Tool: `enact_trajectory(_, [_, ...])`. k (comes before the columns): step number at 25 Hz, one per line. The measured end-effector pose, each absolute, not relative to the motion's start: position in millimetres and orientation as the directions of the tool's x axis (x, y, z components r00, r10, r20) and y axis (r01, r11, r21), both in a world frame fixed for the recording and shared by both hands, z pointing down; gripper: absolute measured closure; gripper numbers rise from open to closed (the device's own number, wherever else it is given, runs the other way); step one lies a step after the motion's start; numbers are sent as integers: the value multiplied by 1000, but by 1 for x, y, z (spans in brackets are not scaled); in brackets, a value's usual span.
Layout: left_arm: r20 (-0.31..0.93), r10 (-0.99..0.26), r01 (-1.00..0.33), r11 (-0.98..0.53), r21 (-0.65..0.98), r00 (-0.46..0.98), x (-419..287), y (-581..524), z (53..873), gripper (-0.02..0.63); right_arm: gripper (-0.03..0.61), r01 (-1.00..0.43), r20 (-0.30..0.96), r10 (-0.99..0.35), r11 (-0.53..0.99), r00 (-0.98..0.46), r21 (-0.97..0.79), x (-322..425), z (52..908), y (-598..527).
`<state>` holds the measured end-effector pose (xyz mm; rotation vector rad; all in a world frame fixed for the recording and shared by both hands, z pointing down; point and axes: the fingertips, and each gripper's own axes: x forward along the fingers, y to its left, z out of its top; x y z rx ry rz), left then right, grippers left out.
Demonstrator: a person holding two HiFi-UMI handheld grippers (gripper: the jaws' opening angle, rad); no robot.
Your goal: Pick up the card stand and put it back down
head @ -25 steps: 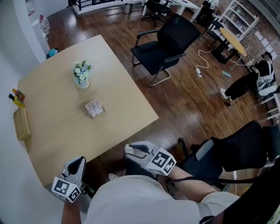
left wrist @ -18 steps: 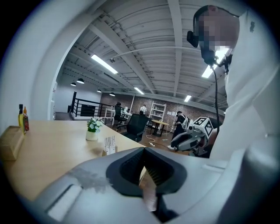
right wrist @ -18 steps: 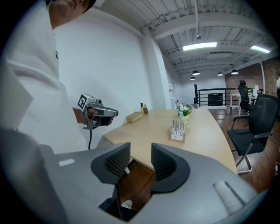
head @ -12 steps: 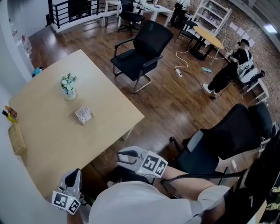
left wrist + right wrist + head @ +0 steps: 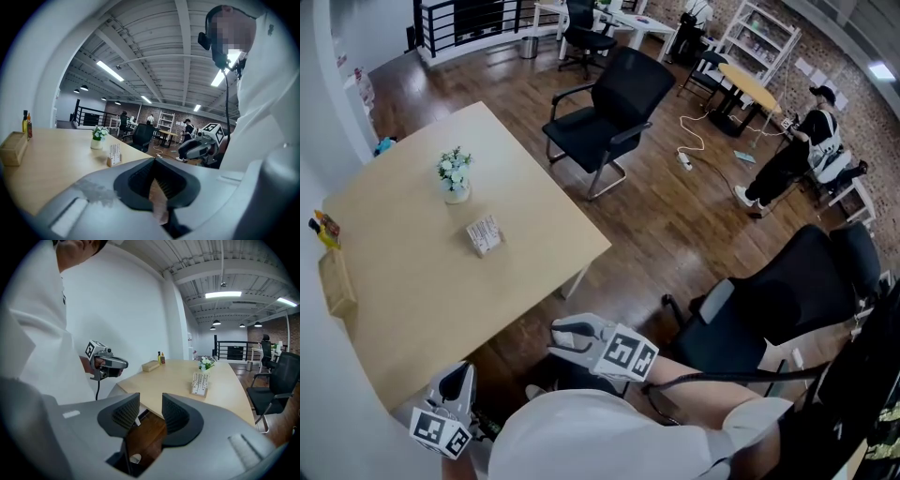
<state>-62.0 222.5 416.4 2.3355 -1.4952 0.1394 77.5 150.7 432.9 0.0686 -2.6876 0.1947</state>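
an open office with dark wood flooring, where a pale wooden square table (image 5: pixel 412 309) stands against a white wall. the small white card stand on its wooden base (image 5: pixel 485 234) sits upright near the table's middle, close to a white pot of pale flowers (image 5: pixel 455 175), with neither tool touching it. both grippers hang off the near table edge, well apart from the stand. the left gripper (image 5: pixel 461 373) has its jaws pressed together on nothing. the right gripper (image 5: pixel 565 336) has its jaws parted and empty, floor showing between them. a black office chair (image 5: pixel 605 112) stands beyond the table, and a tan wooden box (image 5: pixel 337 281) lies at the wall side
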Motion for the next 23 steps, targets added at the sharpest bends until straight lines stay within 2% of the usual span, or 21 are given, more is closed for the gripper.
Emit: enact_trajectory(23, [283,-868,-902,-336,272,409,-60,262,430,609,425,-28,450,32,992,-893,-126,70,440,185])
